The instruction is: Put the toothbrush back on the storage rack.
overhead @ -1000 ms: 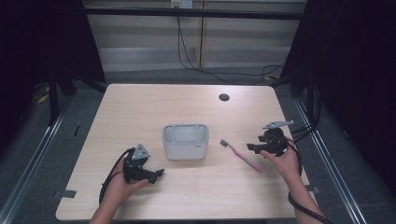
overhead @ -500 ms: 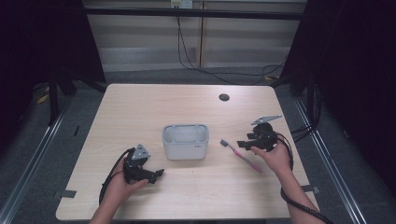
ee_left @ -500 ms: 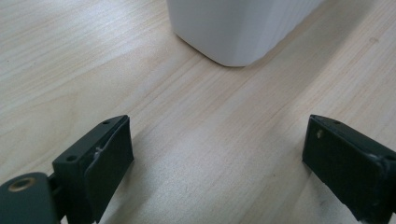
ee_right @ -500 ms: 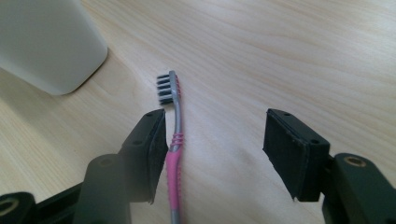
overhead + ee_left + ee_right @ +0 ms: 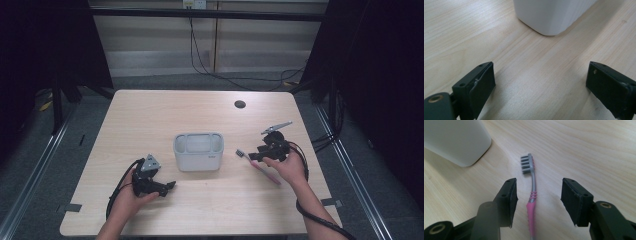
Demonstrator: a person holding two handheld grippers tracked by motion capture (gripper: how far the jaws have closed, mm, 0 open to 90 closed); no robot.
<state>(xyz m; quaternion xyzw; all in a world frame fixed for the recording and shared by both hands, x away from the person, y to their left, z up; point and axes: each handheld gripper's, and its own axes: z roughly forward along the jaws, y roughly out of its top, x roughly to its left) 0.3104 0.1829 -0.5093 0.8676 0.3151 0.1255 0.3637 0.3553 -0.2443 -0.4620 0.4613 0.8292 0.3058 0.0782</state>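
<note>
While the left gripper is sitting low left of centre in the high view, jaws spread, the right gripper is hovering right of centre over the toothbrush. The brush is lying flat on the table, just right of the white holder. Left gripper view: jaws are standing wide at the bottom corners, nothing between them, holder corner at top. Right gripper view: jaws have just been closing and are straddling the brush neck at lower centre, pads not touching it yet; bristles are pointing up-frame, holder at upper left.
</note>
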